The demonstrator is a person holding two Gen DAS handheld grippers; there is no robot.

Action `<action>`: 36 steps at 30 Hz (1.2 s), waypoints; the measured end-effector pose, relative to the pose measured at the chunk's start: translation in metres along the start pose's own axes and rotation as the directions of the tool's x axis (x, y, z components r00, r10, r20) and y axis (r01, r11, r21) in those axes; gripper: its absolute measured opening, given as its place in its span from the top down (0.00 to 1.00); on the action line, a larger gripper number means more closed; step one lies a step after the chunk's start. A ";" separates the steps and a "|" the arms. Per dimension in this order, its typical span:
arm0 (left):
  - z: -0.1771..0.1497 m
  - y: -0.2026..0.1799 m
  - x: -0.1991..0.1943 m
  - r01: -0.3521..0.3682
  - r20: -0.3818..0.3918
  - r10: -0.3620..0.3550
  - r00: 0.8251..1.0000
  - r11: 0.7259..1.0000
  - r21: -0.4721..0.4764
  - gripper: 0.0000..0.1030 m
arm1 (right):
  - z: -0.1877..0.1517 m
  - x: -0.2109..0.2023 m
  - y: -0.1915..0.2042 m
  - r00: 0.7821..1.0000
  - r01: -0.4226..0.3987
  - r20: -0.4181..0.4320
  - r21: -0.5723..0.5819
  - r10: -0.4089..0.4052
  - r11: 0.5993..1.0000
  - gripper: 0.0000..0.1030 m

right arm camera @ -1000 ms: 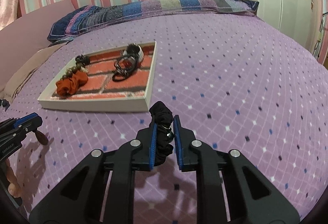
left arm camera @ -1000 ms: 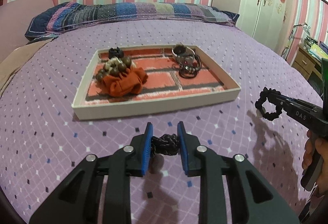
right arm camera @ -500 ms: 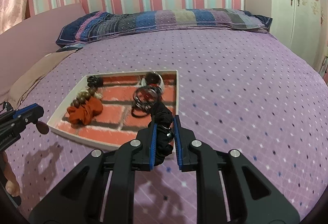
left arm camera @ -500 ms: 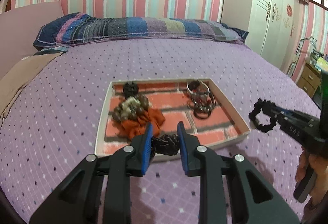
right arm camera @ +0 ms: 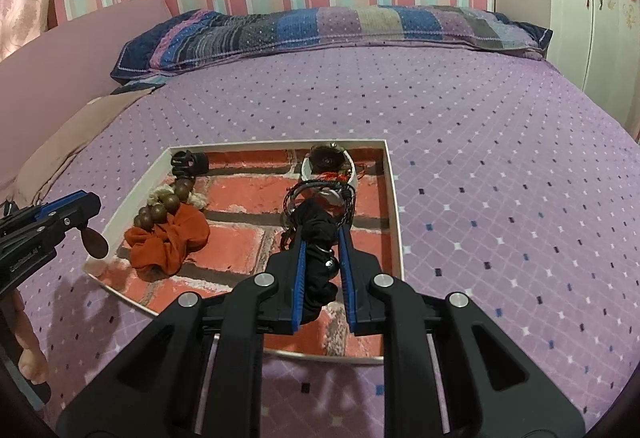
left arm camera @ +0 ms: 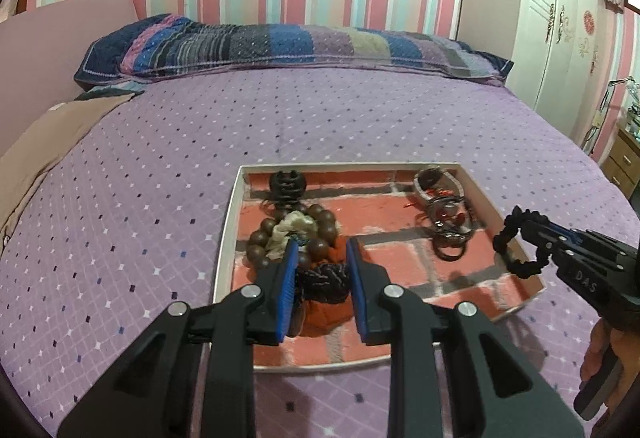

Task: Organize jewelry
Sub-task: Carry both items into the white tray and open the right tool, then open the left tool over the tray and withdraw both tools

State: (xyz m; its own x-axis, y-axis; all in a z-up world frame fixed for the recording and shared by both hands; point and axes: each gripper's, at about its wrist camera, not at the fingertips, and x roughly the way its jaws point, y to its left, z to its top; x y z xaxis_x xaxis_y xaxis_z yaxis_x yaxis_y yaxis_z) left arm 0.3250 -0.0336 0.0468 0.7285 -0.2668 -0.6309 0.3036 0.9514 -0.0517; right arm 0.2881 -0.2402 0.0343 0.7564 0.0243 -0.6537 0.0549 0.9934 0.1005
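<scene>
Left wrist view: the left gripper (left arm camera: 322, 262) is pinching a dark braided bracelet (left arm camera: 323, 282) between its blue pads, hanging over the near left part of the tray (left arm camera: 226, 234), above the orange scrunchie (left arm camera: 326, 316). Right wrist view: the right gripper (right arm camera: 322, 244) is clamping a black scrunchie (right arm camera: 318, 230) over the tray's right half, near the bangles (right arm camera: 320, 193).

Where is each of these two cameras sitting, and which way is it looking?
Left view: sits on the left gripper, looking along its fingers over the tray toward the pillow; the person's right hand shows at the edge.
Right view: sits on the right gripper, facing the same way; the left gripper and some fingers of the left hand show.
Both share the tray, the orange scrunchie, the wooden beads and the bed.
</scene>
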 end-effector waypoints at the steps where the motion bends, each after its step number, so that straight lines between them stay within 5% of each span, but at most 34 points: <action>1: -0.001 0.003 0.004 -0.004 -0.005 0.004 1.000 1.000 -0.001 0.76 | -0.001 0.006 0.001 1.000 0.005 -0.008 0.000 -0.005 1.000 0.84; 20: -0.013 0.029 0.061 -0.070 -0.080 0.069 0.994 0.998 -0.009 0.75 | -0.010 0.070 0.009 0.981 0.160 -0.099 -0.086 -0.168 0.983 0.84; 28: -0.013 0.026 0.057 -0.060 -0.080 0.060 0.995 0.998 0.005 0.74 | -0.019 0.086 0.007 0.975 0.147 -0.160 -0.074 -0.157 0.986 0.84; 30: -0.013 0.025 0.054 -0.060 -0.075 0.060 0.995 0.998 0.001 0.74 | -0.019 0.083 0.006 0.975 0.141 -0.160 -0.071 -0.151 0.987 0.75; 32: -0.013 0.027 0.050 -0.056 -0.073 0.055 0.996 0.998 -0.007 0.74 | -0.018 0.078 0.006 0.979 0.131 -0.148 -0.070 -0.140 0.989 0.50; 36: -0.014 0.030 0.042 -0.041 -0.078 0.038 0.996 0.999 -0.028 0.74 | -0.015 0.063 0.006 0.985 0.109 -0.124 -0.062 -0.116 0.992 0.40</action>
State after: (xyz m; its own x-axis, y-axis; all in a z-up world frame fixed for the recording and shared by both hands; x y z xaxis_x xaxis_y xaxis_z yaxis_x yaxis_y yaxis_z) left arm 0.3555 -0.0143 0.0079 0.6897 -0.2175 -0.6907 0.2564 0.9654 -0.0480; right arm 0.3263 -0.2308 -0.0174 0.6580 -0.0778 -0.7490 0.0970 0.9951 -0.0182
